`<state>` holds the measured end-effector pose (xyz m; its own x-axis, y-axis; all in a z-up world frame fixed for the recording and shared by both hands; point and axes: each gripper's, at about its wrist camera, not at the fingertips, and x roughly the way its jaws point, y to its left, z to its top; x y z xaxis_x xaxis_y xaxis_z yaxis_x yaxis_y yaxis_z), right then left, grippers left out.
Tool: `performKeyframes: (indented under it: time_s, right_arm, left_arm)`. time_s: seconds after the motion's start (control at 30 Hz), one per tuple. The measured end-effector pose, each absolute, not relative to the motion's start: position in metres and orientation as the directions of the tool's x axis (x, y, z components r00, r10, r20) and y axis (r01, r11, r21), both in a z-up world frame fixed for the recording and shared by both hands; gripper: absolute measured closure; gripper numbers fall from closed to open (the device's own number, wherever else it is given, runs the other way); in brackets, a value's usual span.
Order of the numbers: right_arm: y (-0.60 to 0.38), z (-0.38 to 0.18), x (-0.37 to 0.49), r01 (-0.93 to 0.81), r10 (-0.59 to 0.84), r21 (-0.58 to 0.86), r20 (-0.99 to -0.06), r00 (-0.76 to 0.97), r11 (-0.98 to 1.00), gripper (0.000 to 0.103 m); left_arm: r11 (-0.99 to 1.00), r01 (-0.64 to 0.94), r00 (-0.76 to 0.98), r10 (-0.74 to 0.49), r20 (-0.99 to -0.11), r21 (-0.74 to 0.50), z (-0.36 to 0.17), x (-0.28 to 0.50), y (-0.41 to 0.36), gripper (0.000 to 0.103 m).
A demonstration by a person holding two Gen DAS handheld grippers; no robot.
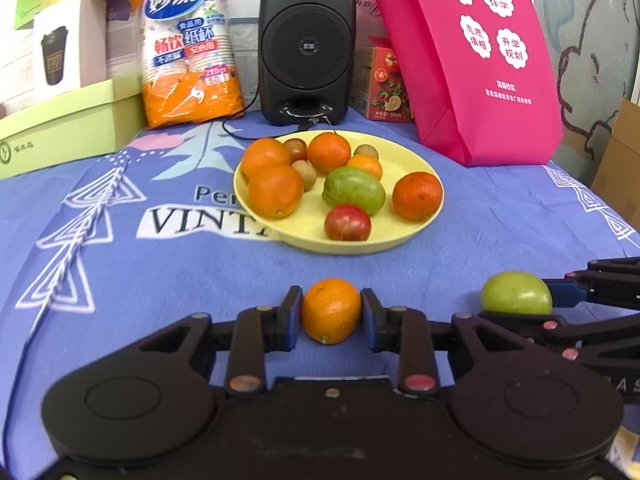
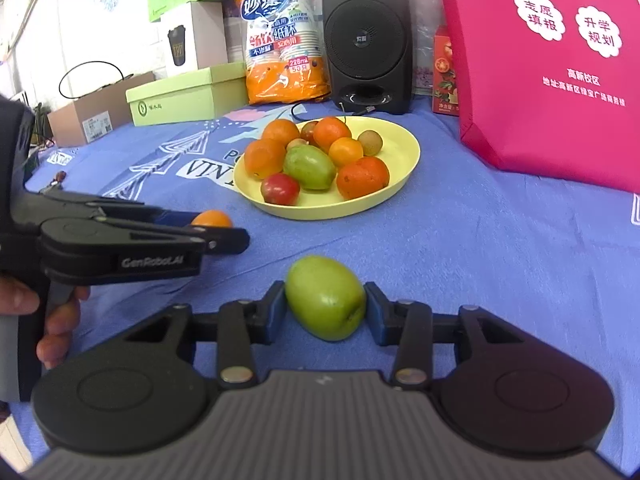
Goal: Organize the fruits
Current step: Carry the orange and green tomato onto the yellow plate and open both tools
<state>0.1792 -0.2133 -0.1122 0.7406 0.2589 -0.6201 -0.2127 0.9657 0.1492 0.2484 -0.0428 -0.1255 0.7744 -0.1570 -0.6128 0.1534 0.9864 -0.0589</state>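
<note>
My left gripper [image 1: 331, 312] is shut on a small orange [image 1: 331, 310], held just above the blue cloth in front of the yellow plate [image 1: 404, 152]. My right gripper [image 2: 325, 306] is shut on a green fruit [image 2: 325, 298]; that fruit also shows at the right of the left wrist view [image 1: 516, 293]. The left gripper with its orange [image 2: 212, 218] shows at the left of the right wrist view. The yellow plate [image 2: 396, 136] holds several oranges, a green fruit [image 2: 310, 166], a red fruit [image 2: 280, 189] and small brown fruits.
Behind the plate stand a black speaker [image 1: 306, 40] with a cable, a pack of paper cups [image 1: 188, 48], a pink bag [image 1: 476, 60], a red carton [image 1: 384, 84] and green boxes [image 1: 64, 128]. A cardboard box [image 2: 96, 114] sits at far left.
</note>
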Motion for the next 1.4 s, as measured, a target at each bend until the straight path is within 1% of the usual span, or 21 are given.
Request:
performKeyframes:
  time_s: [0.23, 0.43, 0.57, 0.67, 0.77, 0.83, 1.03, 1.27, 1.4]
  right_arm:
    - [-0.212, -0.108, 0.154, -0.223, 0.281, 0.171, -0.607, 0.744, 0.960, 0.062]
    - [-0.209, -0.099, 0.133, -0.242, 0.284, 0.153, -0.602, 0.746, 0.958, 0.062]
    - [-0.205, -0.095, 0.120, -0.259, 0.290, 0.141, -0.605, 0.742, 0.956, 0.062]
    - [-0.204, -0.093, 0.113, -0.263, 0.289, 0.133, -0.605, 0.742, 0.956, 0.062]
    - [-0.204, -0.099, 0.115, -0.254, 0.285, 0.140, -0.620, 0.731, 0.957, 0.062]
    - [-0.203, -0.102, 0.115, -0.252, 0.285, 0.143, -0.621, 0.730, 0.957, 0.062]
    - [-0.206, -0.097, 0.119, -0.247, 0.280, 0.141, -0.609, 0.742, 0.959, 0.062]
    - [-0.215, -0.078, 0.135, -0.244, 0.258, 0.105, -0.586, 0.768, 0.964, 0.062]
    - [-0.226, -0.059, 0.157, -0.243, 0.257, 0.099, -0.548, 0.796, 0.965, 0.062]
  left_arm:
    - [0.989, 0.135, 0.790, -0.141, -0.597, -0.056, -0.120, 0.209, -0.039, 0.073]
    - [0.988, 0.132, 0.794, -0.152, -0.589, -0.078, -0.109, 0.180, -0.030, 0.073]
    - [0.987, 0.145, 0.800, -0.156, -0.580, -0.065, -0.100, 0.163, -0.029, 0.073]
    - [0.989, 0.140, 0.793, -0.144, -0.592, -0.054, -0.101, 0.157, -0.028, 0.073]
    - [0.991, 0.110, 0.768, -0.132, -0.627, -0.073, -0.109, 0.161, -0.025, 0.073]
    - [0.991, 0.102, 0.761, -0.131, -0.635, -0.082, -0.110, 0.161, -0.025, 0.073]
    - [0.994, 0.097, 0.752, -0.101, -0.651, -0.042, -0.105, 0.175, -0.029, 0.073]
    - [0.989, 0.144, 0.771, -0.122, -0.625, -0.015, -0.083, 0.197, -0.035, 0.073]
    - [0.984, 0.174, 0.784, -0.159, -0.601, -0.034, -0.061, 0.226, -0.038, 0.073]
